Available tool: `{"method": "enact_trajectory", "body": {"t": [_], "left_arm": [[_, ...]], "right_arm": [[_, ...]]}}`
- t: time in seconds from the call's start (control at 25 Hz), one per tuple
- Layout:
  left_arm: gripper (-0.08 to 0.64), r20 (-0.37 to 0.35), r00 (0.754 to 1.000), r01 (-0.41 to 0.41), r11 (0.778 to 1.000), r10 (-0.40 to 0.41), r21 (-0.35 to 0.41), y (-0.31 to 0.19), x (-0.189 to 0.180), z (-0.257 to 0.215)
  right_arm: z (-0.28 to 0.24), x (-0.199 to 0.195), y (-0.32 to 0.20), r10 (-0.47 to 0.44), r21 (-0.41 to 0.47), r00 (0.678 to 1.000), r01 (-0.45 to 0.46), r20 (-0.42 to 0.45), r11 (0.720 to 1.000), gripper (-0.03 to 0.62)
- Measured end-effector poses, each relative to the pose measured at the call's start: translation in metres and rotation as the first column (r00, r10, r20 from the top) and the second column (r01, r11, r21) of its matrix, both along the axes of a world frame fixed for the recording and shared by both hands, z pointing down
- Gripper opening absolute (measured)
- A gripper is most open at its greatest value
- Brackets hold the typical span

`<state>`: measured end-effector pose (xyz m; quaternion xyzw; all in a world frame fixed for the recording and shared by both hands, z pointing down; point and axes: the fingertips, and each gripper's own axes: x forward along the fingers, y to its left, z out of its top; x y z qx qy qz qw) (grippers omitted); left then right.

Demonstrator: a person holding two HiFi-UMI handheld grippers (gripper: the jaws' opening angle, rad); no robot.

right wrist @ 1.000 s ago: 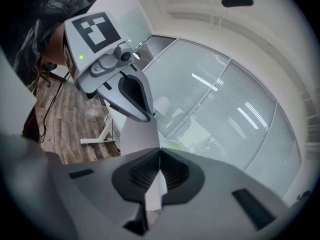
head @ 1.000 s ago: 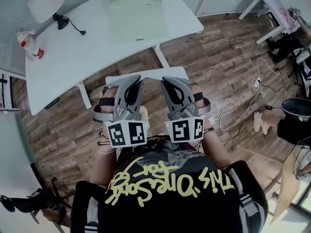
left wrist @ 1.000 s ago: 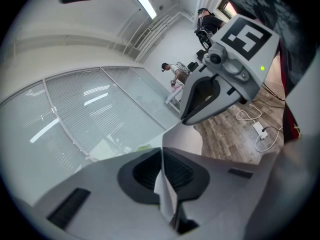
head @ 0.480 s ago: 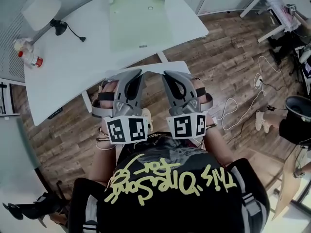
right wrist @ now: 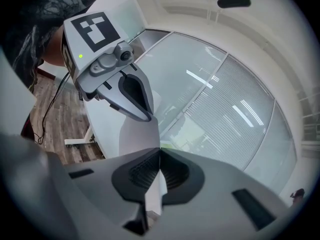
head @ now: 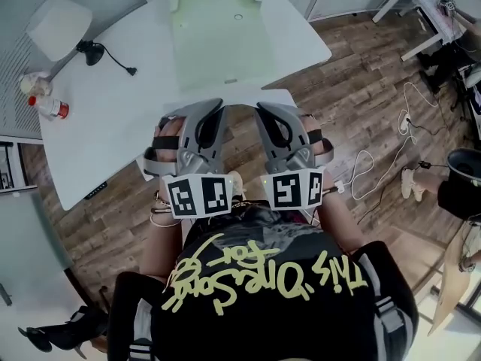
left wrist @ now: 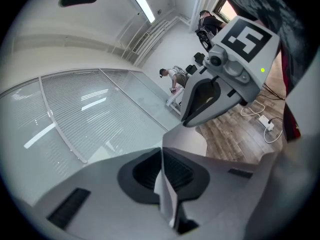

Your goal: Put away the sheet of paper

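I hold a white sheet of paper (head: 225, 99) by its near edge with both grippers, above the floor in front of a white table (head: 113, 126). My left gripper (head: 216, 108) is shut on the sheet's left part. My right gripper (head: 260, 110) is shut on its right part. In the left gripper view the jaws (left wrist: 162, 160) meet on a thin fold of paper (left wrist: 186, 142). The right gripper view shows the same: jaws (right wrist: 159, 159) pressed together on the paper (right wrist: 136, 134). A pale green tray (head: 216, 28) lies on the table just beyond the sheet's far edge.
A white desk lamp (head: 55, 25) with its cord and a bottle with a red cap (head: 46, 107) stand on the table's left part. Cables and a power strip (head: 337, 188) lie on the wooden floor to the right. More desks (head: 436, 6) stand at the far right.
Both grippers have carried the sheet forward toward the table. The table and green tray now lie closer, with the sheet's far edge reaching the table's front edge.
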<state>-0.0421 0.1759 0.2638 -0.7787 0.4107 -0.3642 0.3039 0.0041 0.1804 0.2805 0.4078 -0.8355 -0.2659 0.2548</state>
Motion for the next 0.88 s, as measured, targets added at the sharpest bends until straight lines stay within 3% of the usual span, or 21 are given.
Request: {"method": "enact_trajectory", "body": {"t": [0.36, 0.88], "left_arm": [[0.011, -0.006, 1.0, -0.021, 1.0, 0.021, 0.02, -0.021, -0.017, -0.003], [0.011, -0.022, 1.0, -0.018, 1.0, 0.018, 0.016, -0.021, -0.01, -0.005]], "right_arm": [[-0.004, -0.018, -0.022, 0.028, 0.023, 1.0, -0.029, 0.007, 0.999, 0.008], [-0.006, -0.011, -0.023, 0.023, 0.021, 1.0, -0.023, 0.003, 1.0, 0.008]]}}
